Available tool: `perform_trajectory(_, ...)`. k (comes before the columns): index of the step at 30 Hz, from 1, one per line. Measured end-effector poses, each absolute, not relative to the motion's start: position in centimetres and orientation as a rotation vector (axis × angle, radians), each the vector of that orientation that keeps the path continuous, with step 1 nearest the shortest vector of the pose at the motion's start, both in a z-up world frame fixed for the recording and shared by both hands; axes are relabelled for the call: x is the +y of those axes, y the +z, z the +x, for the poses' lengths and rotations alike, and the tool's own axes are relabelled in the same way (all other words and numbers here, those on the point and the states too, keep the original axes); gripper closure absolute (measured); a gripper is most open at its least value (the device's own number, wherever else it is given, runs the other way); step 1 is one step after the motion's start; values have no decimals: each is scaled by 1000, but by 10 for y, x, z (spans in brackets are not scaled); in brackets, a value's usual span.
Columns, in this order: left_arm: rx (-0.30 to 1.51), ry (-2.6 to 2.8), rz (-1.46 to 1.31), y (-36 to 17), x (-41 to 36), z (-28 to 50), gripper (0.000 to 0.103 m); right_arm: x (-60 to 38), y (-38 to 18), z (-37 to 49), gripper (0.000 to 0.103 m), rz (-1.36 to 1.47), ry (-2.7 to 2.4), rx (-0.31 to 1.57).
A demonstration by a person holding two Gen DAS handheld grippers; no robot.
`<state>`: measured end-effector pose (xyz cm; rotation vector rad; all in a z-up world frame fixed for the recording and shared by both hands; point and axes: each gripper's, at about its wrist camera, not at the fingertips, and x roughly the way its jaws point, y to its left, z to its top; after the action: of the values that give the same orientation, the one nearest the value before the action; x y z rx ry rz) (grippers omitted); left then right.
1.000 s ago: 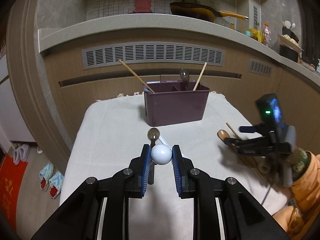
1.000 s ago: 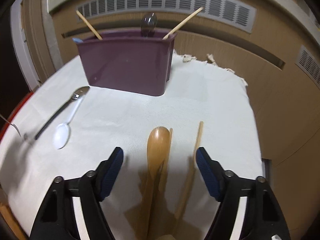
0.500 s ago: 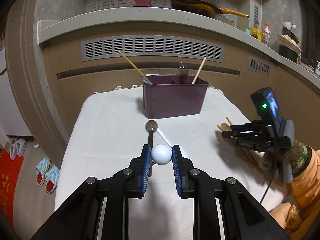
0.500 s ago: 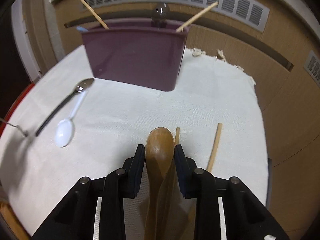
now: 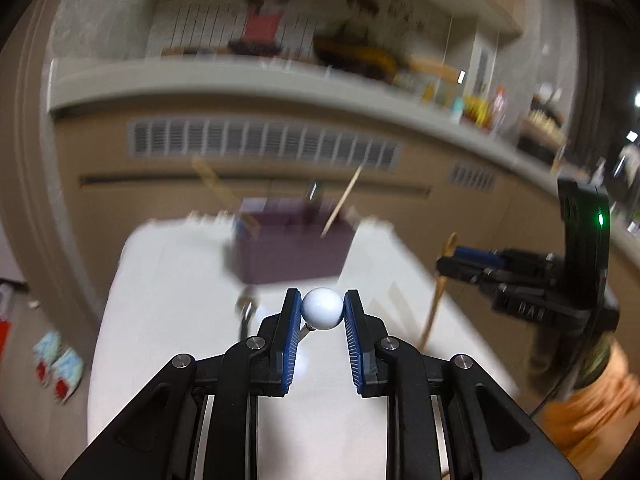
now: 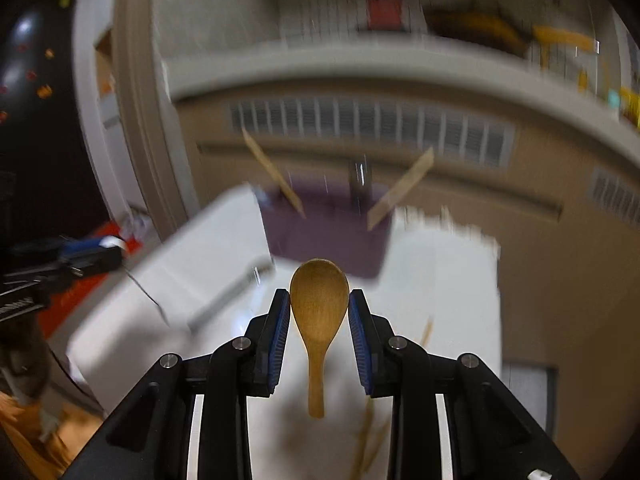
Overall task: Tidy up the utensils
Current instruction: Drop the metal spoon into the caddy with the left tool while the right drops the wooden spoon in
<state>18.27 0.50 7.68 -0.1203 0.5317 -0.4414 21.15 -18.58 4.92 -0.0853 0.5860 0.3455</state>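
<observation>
Both our grippers hold spoons above the white-clothed desk (image 5: 168, 320).
Left view: our left gripper (image 5: 322, 312) has its fingers clamped on a round white plastic spoon bowl (image 5: 322, 313). Right view: our right gripper (image 6: 319, 312) has its fingers clamped on a brown wooden spoon (image 6: 319, 300), handle hanging below; the blurred purple plastic utensil bin (image 6: 332, 236) lies beyond the fingertips.
</observation>
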Motion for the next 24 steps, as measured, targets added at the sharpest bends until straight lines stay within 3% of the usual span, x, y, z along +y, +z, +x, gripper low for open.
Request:
perform_trajectory(7, 254, -443, -93, 192, -6, 218, 80, -166, 174, 229, 75, -114, 318, 300)
perform_trajectory(11, 196, -455, -119, 218, -10, 250, 80, -157, 208, 248, 75, -100, 296, 188)
perform_trajectory(17, 225, -489, -161, 206, -17, 310, 80, -149, 201, 287, 75, -126, 252, 150)
perform_trajectory(24, 375, -533, -279, 149, -17, 386, 80, -152, 137, 368, 75, -85, 236, 323)
